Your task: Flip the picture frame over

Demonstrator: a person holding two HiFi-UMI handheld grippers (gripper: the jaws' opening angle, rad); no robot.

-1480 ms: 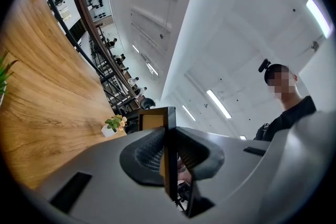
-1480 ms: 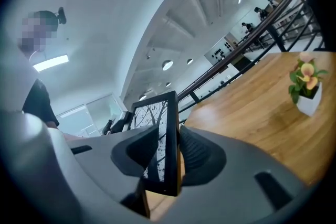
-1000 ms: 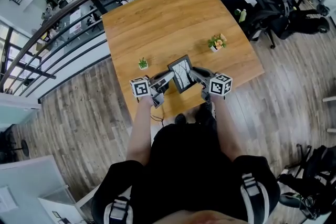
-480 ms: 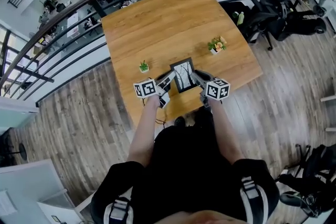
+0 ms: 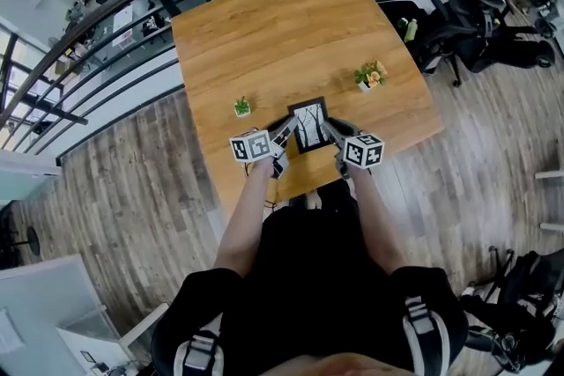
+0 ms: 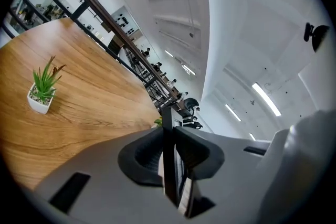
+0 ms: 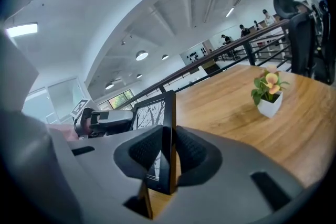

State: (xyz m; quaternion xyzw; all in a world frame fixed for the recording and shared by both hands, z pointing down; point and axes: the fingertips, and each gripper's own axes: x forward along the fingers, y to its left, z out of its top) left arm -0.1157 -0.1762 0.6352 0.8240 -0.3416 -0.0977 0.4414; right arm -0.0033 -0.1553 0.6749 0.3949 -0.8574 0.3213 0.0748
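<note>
Near table (image 5: pixel 264 40) front edge, picture frame (image 5: pixel 309 124) clamped both sides

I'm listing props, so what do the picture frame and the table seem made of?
Picture frame: matte black, likely painted wood or plastic; no grain shows.
Table: wood or wood-look laminate, satin; warm grain streaks, faint sheen.

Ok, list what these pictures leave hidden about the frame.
- Back of the black rectangular picture frame: faces away in the head view, edge-on in both gripper views.
- Whether its lower edge touches the brown wooden table: left hand-held gripper and right hand-held gripper cover it; head view too small.
</note>
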